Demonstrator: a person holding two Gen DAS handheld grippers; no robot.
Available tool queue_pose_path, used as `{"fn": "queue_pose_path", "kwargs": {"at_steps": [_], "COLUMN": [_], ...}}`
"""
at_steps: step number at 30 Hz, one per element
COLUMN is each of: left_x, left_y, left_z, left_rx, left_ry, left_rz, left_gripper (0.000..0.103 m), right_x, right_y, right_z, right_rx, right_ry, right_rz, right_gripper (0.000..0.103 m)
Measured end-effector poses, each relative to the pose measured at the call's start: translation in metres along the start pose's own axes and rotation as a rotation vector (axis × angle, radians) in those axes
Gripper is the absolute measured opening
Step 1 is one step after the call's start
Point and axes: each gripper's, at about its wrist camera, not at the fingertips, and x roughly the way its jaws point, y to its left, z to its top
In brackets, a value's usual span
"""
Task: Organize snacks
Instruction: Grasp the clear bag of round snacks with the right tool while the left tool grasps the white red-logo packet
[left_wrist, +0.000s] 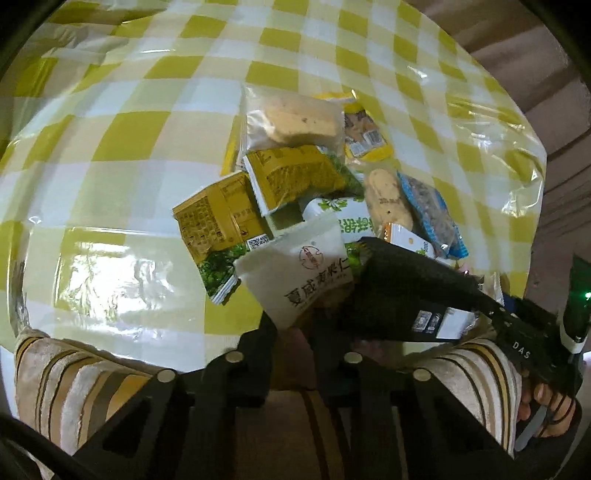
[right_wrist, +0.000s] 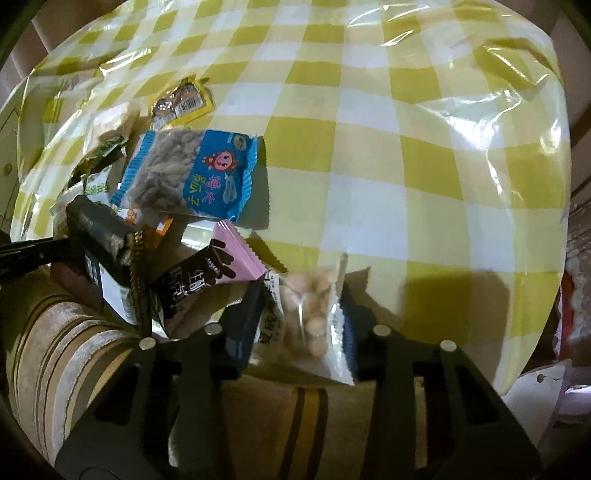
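A pile of snack packets lies on the yellow-checked tablecloth (left_wrist: 122, 133). In the left wrist view my left gripper (left_wrist: 291, 328) is shut on the lower corner of a white packet with dark lettering (left_wrist: 295, 269) at the near edge of the pile. In the right wrist view my right gripper (right_wrist: 299, 325) is shut on a clear packet of round pale nuts (right_wrist: 310, 314), one finger on each side. A black packet with a white label (left_wrist: 399, 295) (right_wrist: 96, 236) lies between the two grippers. The right gripper's body (left_wrist: 524, 350) shows at the right of the left wrist view.
The pile holds two yellow packets (left_wrist: 218, 218) (left_wrist: 295, 177), a clear biscuit packet (left_wrist: 295, 118), a blue packet (right_wrist: 192, 173) and a pink-and-black one (right_wrist: 214, 269). A striped cushion (left_wrist: 74, 384) lies below the table's near edge. A hand (left_wrist: 550, 402) grips the right tool.
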Motion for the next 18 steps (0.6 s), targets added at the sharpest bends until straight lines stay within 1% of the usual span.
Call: {"fn": "queue_pose_path", "kwargs": {"at_steps": [2, 5, 12, 18], "left_x": [-0.004, -0.016, -0.037, -0.053], "left_y": [0.001, 0.004, 0.012, 0.013], "left_z": [-0.001, -0.004, -0.012, -0.008], "left_rx": [-0.008, -0.02, -0.057, -0.071], "left_ry": [-0.022, -0.077, -0.176, -0.253], "left_rz": [-0.01, -0.015, -0.011, 0.0], "left_gripper": [0.014, 0.01, 0.009, 0.009], "right_x": [-0.003, -0.01, -0.032, -0.047], "right_y": [-0.001, -0.005, -0.012, -0.023], "right_z": [-0.003, -0.007, -0.016, -0.017], "right_rx": [0.013, 0.03, 0.072, 0.126], "right_ry": [-0.012, -0.028, -0.091, -0.169], "right_rz": [0.003, 0.009, 0.007, 0.012], "right_gripper": [0.039, 0.036, 0.028, 0.026]}}
